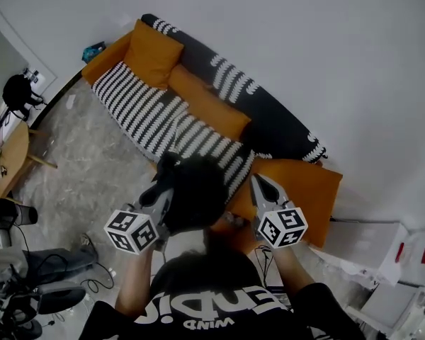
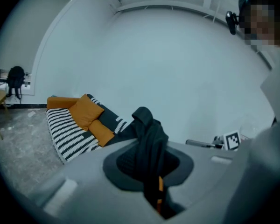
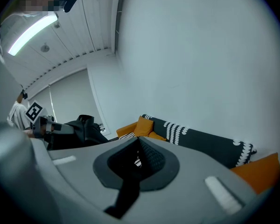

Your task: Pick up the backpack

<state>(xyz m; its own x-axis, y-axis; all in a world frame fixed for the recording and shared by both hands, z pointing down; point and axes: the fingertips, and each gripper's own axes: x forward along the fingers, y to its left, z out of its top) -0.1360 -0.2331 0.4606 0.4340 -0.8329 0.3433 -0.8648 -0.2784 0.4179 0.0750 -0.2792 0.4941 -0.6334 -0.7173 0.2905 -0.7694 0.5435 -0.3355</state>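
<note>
We see a plain white wall (image 1: 326,55) behind everything and a grey mottled floor (image 1: 92,176) below, and against that wall a long black sofa with white-striped cover (image 1: 145,115) that carries loose orange cushions (image 1: 154,55). A further flat orange cushion (image 1: 304,190) lies at its near end. In front of the sofa, off the floor and close to our chest, hangs the black fabric backpack (image 1: 195,193), a dark bunched mass held between our two tools. Our left gripper (image 1: 163,193) is at the bag's left side; in the left gripper view its jaws are nearly together, clamped on a fold of the bag's black cloth with a sliver of orange showing. Our right gripper (image 1: 258,184) is at the bag's right side, and the right gripper view shows its jaws pinched narrow on a black strap (image 3: 128,195) of the bag. A round wooden side table (image 1: 10,158) stands well apart at the left.
</note>
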